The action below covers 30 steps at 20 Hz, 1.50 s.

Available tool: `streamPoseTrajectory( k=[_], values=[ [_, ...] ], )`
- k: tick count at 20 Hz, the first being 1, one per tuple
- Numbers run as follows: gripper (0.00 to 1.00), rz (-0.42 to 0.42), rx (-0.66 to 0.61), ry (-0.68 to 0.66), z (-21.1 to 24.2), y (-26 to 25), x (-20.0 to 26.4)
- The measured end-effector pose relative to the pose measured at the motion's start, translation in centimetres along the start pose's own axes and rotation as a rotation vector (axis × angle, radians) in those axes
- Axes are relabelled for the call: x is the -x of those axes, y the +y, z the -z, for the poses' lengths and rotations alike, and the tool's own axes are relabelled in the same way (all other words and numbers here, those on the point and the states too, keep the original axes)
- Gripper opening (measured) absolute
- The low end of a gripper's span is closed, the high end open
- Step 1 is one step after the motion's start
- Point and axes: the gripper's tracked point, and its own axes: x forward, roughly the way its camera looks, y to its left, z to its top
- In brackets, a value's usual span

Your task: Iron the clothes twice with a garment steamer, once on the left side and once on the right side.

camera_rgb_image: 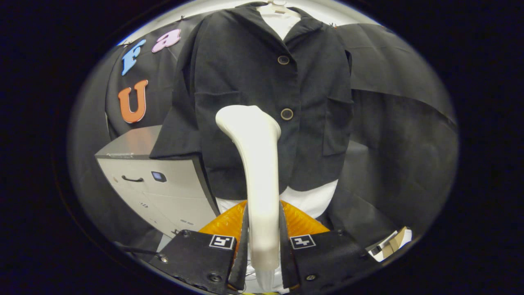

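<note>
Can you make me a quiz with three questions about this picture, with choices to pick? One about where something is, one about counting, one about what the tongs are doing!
1. Where is the head of the steamer?
A. against the front of the jacket
B. on top of the cabinet
C. lying under the jacket's hem

2. How many buttons can you count on the jacket?
A. none
B. two
C. five

3. What are the tongs doing?
A. spread wide with nothing in them
B. pinching a sleeve
C. squeezing the steamer's handle

Answers:
1 A, the head sits by the lower button.
2 B, one upper and one lower.
3 C, both fingers press the handle's sides.
</note>
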Motion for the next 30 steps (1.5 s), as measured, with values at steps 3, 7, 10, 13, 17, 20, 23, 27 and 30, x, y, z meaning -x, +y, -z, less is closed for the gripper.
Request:
streamPoseTrajectory(
  k=[3,7,10,13,17,20,23,27,30],
  values=[
    [0.36,0.002,0.007,0.026,1.6,0.4,-0.7],
    [0.36,0.009,0.016,0.075,3.9,0.1,-1.4],
    [0.36,0.012,0.013,0.105,5.2,0.3,-1.7],
    [0.36,0.007,-0.009,0.113,5.2,0.4,-1.4],
    [0.36,-0.004,-0.042,0.100,4.6,-0.3,0.4],
    [0.36,0.002,-0.060,0.071,3.6,-2.1,2.5],
    [0.36,0.029,-0.086,0.034,1.8,-5.0,4.7],
    [0.36,0.068,-0.118,-0.032,-1.6,-9.5,7.3],
    [0.36,0.083,-0.139,-0.103,-5.3,-12.6,8.7]
  ],
)
